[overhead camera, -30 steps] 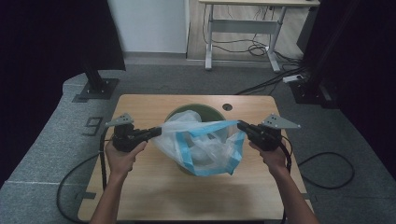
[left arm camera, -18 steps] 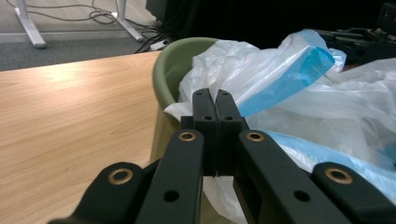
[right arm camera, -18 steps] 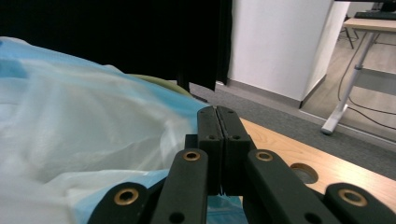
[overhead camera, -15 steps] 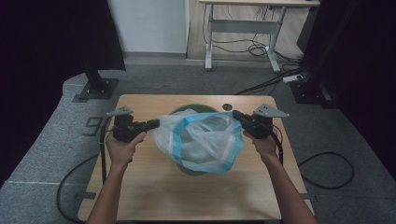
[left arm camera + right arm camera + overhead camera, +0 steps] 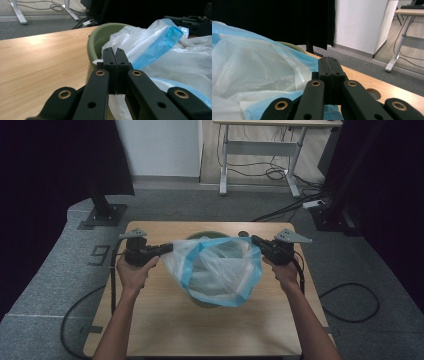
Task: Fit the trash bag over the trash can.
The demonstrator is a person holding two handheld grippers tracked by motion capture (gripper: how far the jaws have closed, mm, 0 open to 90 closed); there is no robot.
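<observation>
A clear plastic bag with a blue rim point(image 5: 220, 267) hangs stretched between my two grippers over a green bin point(image 5: 199, 236) on the wooden table point(image 5: 165, 330). My left gripper point(image 5: 170, 248) is shut on the bag's left edge, and my right gripper point(image 5: 254, 240) is shut on its right edge. In the left gripper view the closed jaws point(image 5: 114, 51) pinch thin film, with the bag point(image 5: 160, 47) and the bin's rim point(image 5: 100, 35) just beyond. The right gripper view has its closed jaws point(image 5: 328, 60) clamped on the blue rim of the bag point(image 5: 249, 70).
A round cable hole point(image 5: 373, 93) sits in the table near its far right edge. A desk frame with cables point(image 5: 260, 165) stands on the floor beyond. Black stands point(image 5: 102, 210) flank the table, and cables trail on the grey floor point(image 5: 350, 295).
Both hands have carried the stretched bag away from the person, so it now hangs over the bin's middle. Both grippers have kept their hold.
</observation>
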